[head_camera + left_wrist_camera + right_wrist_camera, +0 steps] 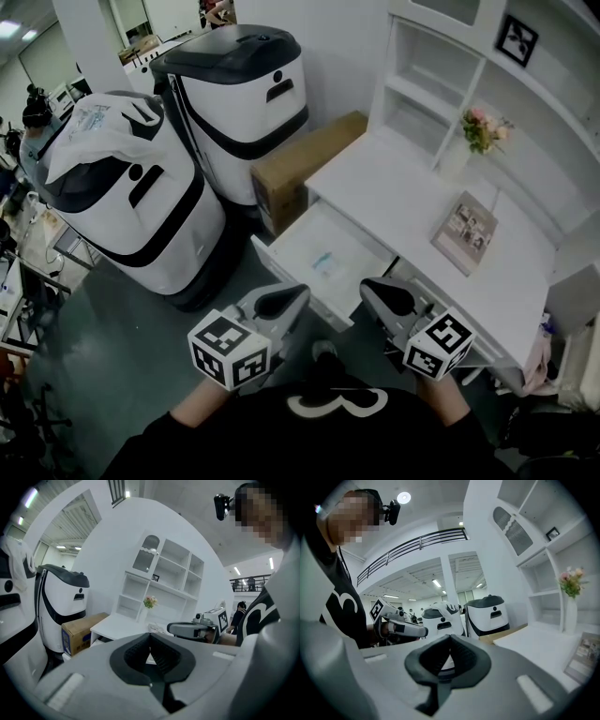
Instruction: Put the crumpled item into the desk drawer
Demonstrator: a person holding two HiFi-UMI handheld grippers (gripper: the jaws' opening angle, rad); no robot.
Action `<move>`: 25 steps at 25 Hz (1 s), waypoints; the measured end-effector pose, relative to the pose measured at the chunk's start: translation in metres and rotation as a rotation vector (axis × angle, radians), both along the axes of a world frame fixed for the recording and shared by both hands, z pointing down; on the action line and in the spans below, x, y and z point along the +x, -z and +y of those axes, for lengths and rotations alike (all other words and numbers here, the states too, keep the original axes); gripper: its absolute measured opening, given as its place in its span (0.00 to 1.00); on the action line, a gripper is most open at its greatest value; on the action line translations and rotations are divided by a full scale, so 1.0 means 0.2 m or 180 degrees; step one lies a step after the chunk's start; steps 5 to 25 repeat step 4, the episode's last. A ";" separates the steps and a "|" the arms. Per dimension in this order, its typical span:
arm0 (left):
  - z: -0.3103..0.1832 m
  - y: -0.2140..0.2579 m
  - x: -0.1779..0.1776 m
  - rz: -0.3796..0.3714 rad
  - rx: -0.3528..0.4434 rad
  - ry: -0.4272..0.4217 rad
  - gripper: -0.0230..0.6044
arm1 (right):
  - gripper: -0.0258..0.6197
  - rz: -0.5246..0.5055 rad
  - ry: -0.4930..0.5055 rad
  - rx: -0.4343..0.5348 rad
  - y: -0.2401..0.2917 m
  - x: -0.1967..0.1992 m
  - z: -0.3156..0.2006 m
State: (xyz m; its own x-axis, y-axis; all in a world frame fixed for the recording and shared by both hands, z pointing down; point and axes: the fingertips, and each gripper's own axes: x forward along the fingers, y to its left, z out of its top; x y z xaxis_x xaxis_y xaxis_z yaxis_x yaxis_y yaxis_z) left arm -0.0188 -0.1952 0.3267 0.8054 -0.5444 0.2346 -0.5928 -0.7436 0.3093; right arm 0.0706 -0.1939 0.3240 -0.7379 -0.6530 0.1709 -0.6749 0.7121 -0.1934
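Note:
The white desk (403, 187) has its drawer (356, 246) pulled open. A small pale crumpled item (324, 263) lies on the drawer floor. Both grippers hover side by side just in front of the drawer, above its front edge. My left gripper (296, 294) (150, 637) is shut with nothing between its jaws. My right gripper (369, 287) (450, 638) is shut and empty too. Each gripper appears in the other's view: the right gripper (187, 629) and the left gripper (408, 630).
Two large white-and-black machines (239, 94) (141, 202) stand left of the desk, one with a plastic bag (94, 131) on top. A cardboard box (305, 169) sits between them and the desk. On the desk lie a picture book (466, 232) and a flower vase (476, 133) under shelves.

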 end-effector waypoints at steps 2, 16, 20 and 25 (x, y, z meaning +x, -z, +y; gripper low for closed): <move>0.03 0.00 0.01 -0.0027 0.0021 -0.0027 0.05 | 0.04 0.0001 0.0017 0.0025 0.02 0.00 0.03; 0.06 0.01 0.02 -0.0050 0.0038 -0.0046 0.05 | 0.04 0.0000 0.0036 0.0046 0.03 -0.01 0.05; 0.06 0.01 0.02 -0.0050 0.0038 -0.0046 0.05 | 0.04 0.0000 0.0036 0.0046 0.03 -0.01 0.05; 0.06 0.01 0.02 -0.0050 0.0038 -0.0046 0.05 | 0.04 0.0000 0.0036 0.0046 0.03 -0.01 0.05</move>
